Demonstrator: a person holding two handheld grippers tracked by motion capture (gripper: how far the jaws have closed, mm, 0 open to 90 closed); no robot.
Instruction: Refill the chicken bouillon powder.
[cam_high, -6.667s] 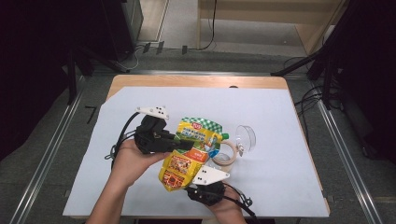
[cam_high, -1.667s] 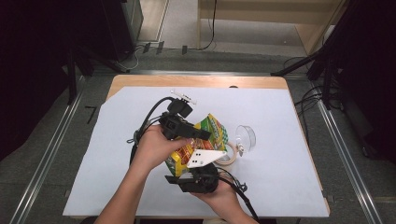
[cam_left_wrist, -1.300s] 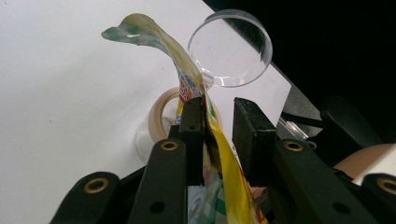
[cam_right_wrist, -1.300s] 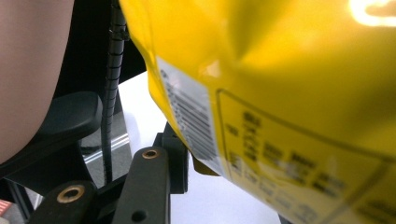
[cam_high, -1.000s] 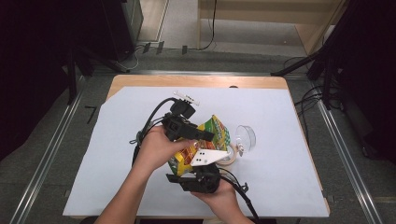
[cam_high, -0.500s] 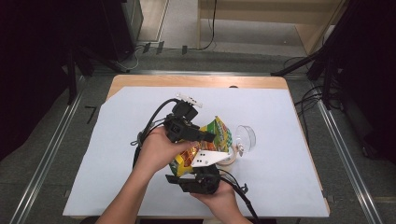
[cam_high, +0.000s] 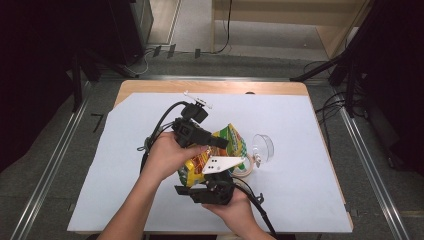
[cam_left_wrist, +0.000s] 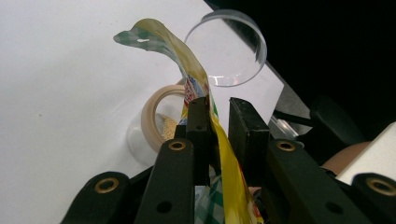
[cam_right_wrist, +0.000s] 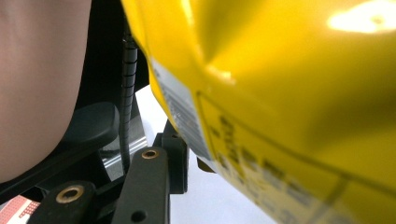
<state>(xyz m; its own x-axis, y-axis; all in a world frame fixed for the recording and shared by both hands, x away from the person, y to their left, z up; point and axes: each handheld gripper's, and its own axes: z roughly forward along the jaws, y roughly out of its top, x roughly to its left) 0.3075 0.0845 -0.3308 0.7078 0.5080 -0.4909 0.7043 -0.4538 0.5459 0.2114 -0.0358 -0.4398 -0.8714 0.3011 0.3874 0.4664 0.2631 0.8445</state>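
Observation:
A yellow and green snack bag (cam_high: 235, 145) is held above the white sheet between both hands. My right gripper (cam_high: 206, 174) comes in from below and is shut on the bag's lower part; in the right gripper view the yellow bag (cam_right_wrist: 289, 84) lies against one finger (cam_right_wrist: 175, 158) and hides the other. My left gripper (cam_high: 220, 142) reaches in from the left at the bag's top. Its jaws have just been closing. The top edge of the bag (cam_left_wrist: 196, 79) runs between them, touching one jaw, with a narrow gap at the other, so my left gripper (cam_left_wrist: 218, 116) stands open.
A clear glass jar (cam_high: 263, 147) (cam_left_wrist: 229, 51) lies on its side just right of the bag, with a tan ring (cam_high: 245, 171) (cam_left_wrist: 154, 116) beside it. The white sheet (cam_high: 310, 190) covers a wooden table (cam_high: 215, 87). Cables trail from both grippers.
Since the oldest frame the left gripper has gone from the bag's left side to its top edge, and the bag now stands more upright. Over the last second hardly anything has moved.

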